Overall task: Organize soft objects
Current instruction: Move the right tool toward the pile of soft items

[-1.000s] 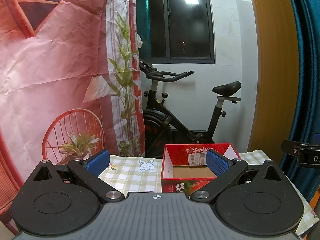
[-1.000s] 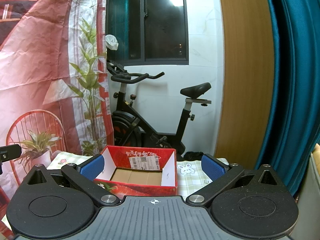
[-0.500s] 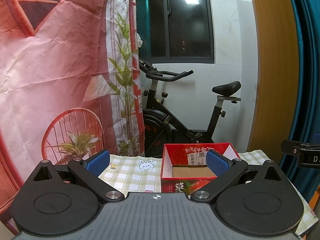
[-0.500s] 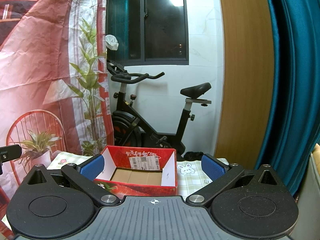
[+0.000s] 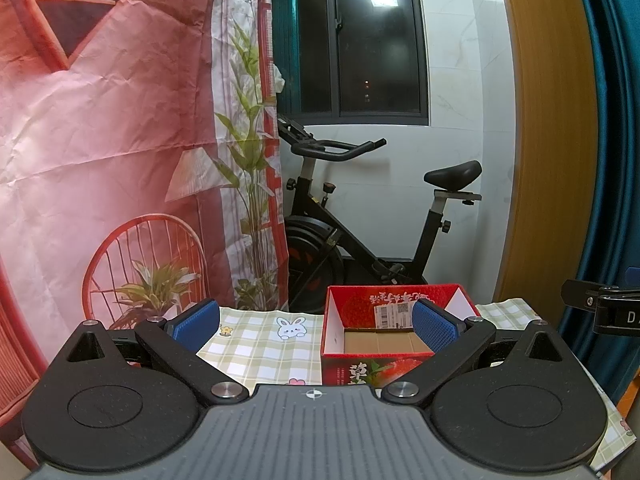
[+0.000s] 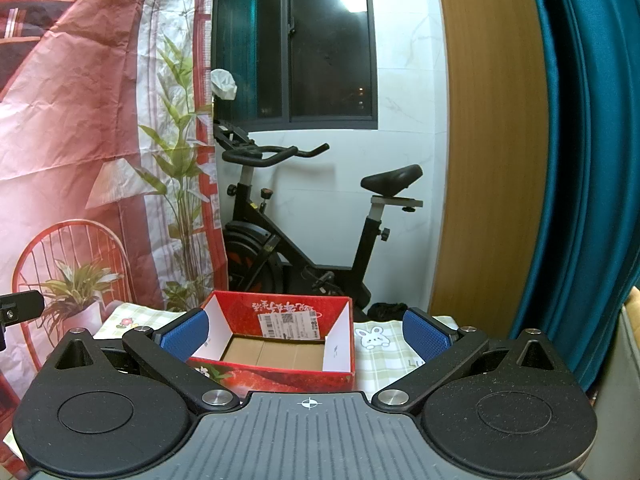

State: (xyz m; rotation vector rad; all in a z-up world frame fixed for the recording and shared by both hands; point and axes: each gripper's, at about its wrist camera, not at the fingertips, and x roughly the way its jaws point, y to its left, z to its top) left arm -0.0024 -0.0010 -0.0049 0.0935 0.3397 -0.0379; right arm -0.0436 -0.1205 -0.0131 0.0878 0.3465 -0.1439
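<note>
A red cardboard box [image 5: 394, 298] with a strawberry print stands open on the checked tablecloth [image 5: 260, 340]; its brown floor holds nothing that I can see. In the right wrist view the same box [image 6: 280, 312] sits straight ahead. My left gripper [image 5: 316, 322] is open, its blue pads wide apart, the right pad in front of the box's right side. My right gripper [image 6: 304, 330] is open too, spanning the box. No soft objects show in either view. The tip of the right gripper's body [image 5: 600, 308] pokes in at the right edge of the left wrist view.
A black exercise bike [image 5: 360, 216] stands behind the table against a white wall. A pink printed backdrop [image 5: 100, 140] hangs at the left. A wooden panel [image 6: 488, 160] and a teal curtain [image 6: 584, 160] lie to the right. The tablecloth [image 6: 380, 340] shows a rabbit print.
</note>
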